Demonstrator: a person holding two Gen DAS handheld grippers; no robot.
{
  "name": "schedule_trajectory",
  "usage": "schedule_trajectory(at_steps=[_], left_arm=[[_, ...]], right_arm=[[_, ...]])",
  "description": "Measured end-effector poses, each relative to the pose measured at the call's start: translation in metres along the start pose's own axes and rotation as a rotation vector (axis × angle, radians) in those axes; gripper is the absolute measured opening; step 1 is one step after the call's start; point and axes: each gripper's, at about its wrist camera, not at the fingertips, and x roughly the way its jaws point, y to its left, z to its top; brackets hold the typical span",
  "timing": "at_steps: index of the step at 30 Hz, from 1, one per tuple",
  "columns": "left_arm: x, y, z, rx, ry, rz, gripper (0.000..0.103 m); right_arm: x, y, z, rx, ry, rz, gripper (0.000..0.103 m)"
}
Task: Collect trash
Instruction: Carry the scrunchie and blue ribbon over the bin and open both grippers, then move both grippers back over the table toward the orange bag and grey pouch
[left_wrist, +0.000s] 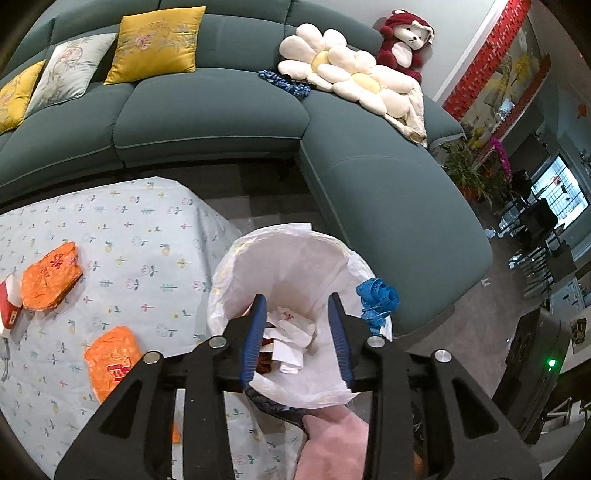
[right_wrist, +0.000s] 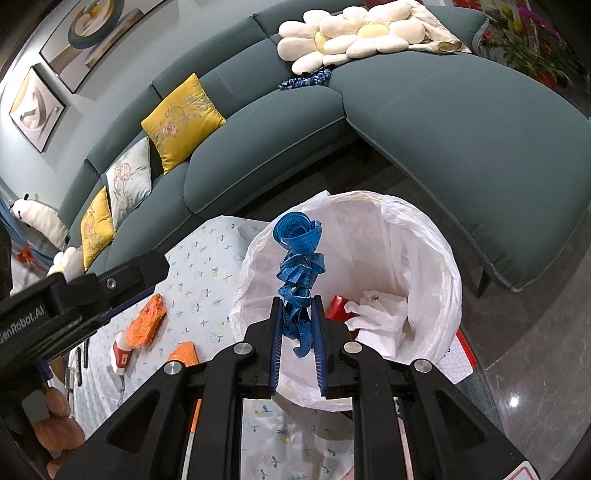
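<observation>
Left wrist view: left gripper (left_wrist: 297, 332) hanging over trash bin (left_wrist: 236, 258), jaws spread wide, holding nothing. Crumpled white paper (left_wrist: 291, 328) lying at bottom of bin. Blue tape measure (left_wrist: 376, 299) showing just past bin's right rim. Two orange wrappers (left_wrist: 51, 275) sitting on flowery tablecloth (left_wrist: 147, 240).

Right wrist view: right gripper (right_wrist: 297, 332) pinching bunched-up tape measure (right_wrist: 299, 273), long axis running upright, curly end pointing up, loose tail dangling between fingers, right above bin (right_wrist: 436, 258) near its left rim.
</observation>
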Motion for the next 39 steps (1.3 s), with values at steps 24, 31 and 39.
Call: schedule_trajectory(at_steps=[24, 31, 39], left_arm=[[-0.033, 0.078, -0.026, -0.128, -0.029, 0.095, 0.047], [-0.046, 0.102, -0.038, -0.163, -0.037, 0.118, 0.047], [-0.061, 0.131, -0.051, -0.211, -0.047, 0.143, 0.047]], right_arm=[[-0.001, 0.063, -0.015, -0.109, 0.008, -0.004, 0.040], [0.001, 0.086, -0.031, -0.153, 0.033, 0.006, 0.041], [0.005, 0.112, -0.048, -0.204, 0.057, 0.014, 0.042]])
